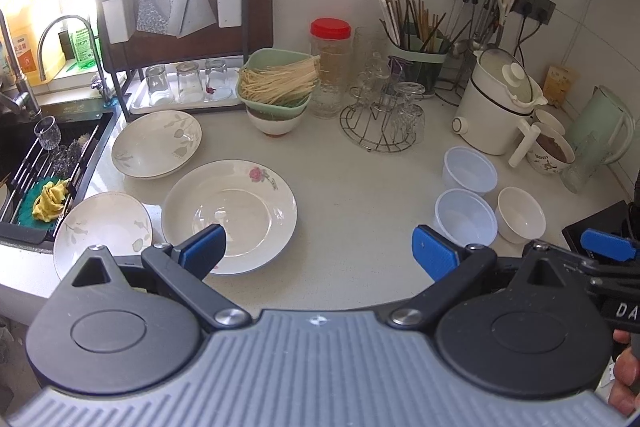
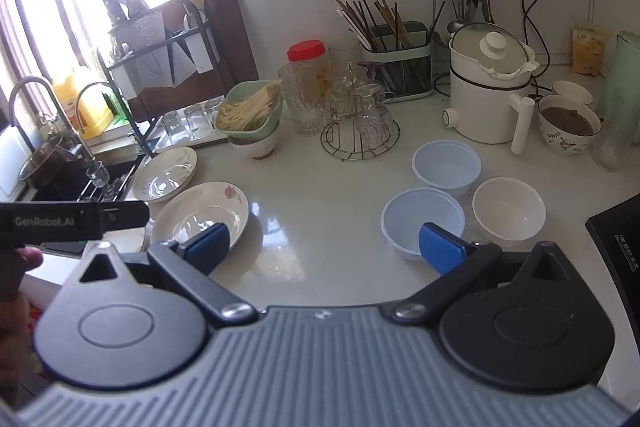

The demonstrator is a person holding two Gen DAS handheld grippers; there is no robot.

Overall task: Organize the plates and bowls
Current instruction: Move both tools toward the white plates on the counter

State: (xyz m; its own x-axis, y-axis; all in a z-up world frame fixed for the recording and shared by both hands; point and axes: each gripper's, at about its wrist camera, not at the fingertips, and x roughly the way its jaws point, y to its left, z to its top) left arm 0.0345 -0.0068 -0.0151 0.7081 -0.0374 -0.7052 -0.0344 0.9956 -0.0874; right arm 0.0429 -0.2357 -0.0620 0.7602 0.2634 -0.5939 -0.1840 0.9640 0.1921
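Crowding the white counter (image 1: 352, 187): glass rack (image 1: 380, 123), red-lidded jar (image 1: 331, 67), noodle basket (image 1: 276, 83), electric pot (image 1: 496, 107). Left gripper (image 1: 318, 251) spread wide, empty, above rose plate (image 1: 230, 215) between two leaf plates (image 1: 156, 143). Right gripper (image 2: 326, 247) likewise spread, near two plastic bowls (image 2: 422, 219) and white bowl (image 2: 509, 209). Sink (image 1: 40, 163) at left.

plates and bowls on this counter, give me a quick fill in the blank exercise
1. The plate nearest the left gripper bears a pink ____.
2. The jar behind the noodles has a ____ lid.
3. Counting loose plates on the counter gives ____.
4. Both grippers' jaws stand ____.

Missing words: flower; red; three; open
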